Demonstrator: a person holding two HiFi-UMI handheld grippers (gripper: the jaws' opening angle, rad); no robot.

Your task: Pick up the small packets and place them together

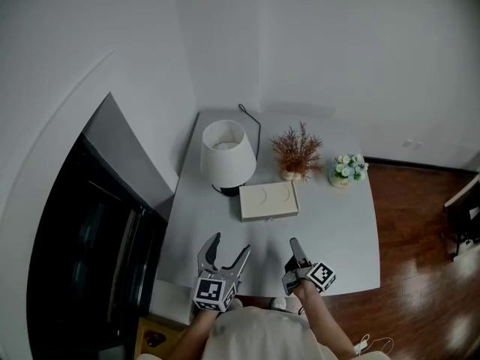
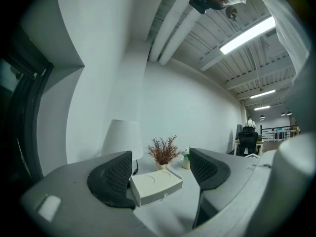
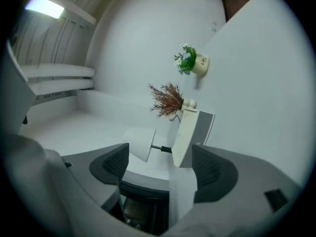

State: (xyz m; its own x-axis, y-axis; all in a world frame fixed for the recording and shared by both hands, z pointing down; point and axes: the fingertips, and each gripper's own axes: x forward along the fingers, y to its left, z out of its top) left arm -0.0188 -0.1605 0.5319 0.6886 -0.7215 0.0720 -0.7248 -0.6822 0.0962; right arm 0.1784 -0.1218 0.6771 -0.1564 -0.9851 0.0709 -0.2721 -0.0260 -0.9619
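No small packets show in any view. A closed cream box [image 1: 268, 201] lies in the middle of the white table [image 1: 330, 231], in front of the lamp. My left gripper [image 1: 230, 247] hovers open over the table's near edge, pointing at the cream box [image 2: 155, 184], which is framed between its jaws; the left gripper [image 2: 160, 174] holds nothing. My right gripper [image 1: 296, 252] is beside it, rolled onto its side, also open and empty [image 3: 160, 164]. In its tilted view the box [image 3: 185, 137] stands well ahead of the jaws.
A white-shaded lamp [image 1: 227, 152] stands behind the box, its cable [image 1: 251, 118] running to the wall. A vase of dried brown twigs [image 1: 296, 152] and a small flower pot [image 1: 347, 169] sit at the back right. A dark glass cabinet [image 1: 82, 253] is to the left, wooden floor [image 1: 420, 238] to the right.
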